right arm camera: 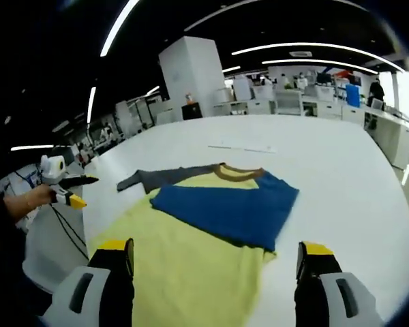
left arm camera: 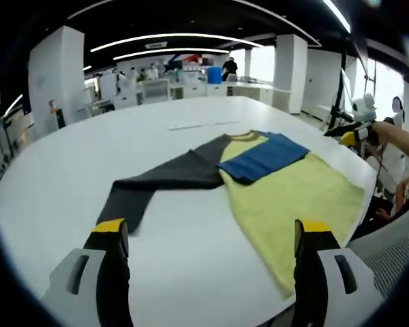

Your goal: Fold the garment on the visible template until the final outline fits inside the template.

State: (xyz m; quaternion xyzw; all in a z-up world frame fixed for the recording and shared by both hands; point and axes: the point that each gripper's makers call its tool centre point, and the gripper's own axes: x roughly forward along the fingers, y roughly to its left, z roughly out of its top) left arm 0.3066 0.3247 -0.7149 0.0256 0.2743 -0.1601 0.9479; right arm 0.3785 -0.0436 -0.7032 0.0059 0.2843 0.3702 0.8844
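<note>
Both grippers, left [left arm camera: 210, 235] and right [right arm camera: 218, 255], hang spread above the table [left arm camera: 68, 170]; the shirt [left arm camera: 293, 191] lies flat, blue sleeve [right arm camera: 225, 208] folded across it.

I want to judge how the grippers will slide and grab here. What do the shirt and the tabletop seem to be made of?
The shirt looks like soft, matte knit fabric, possibly cotton: it lies limp, and its blue sleeve folds flat over the yellow body. The table looks hard and smooth, perhaps laminate, with a white, faintly glossy surface; the exact material cannot be told.
</note>
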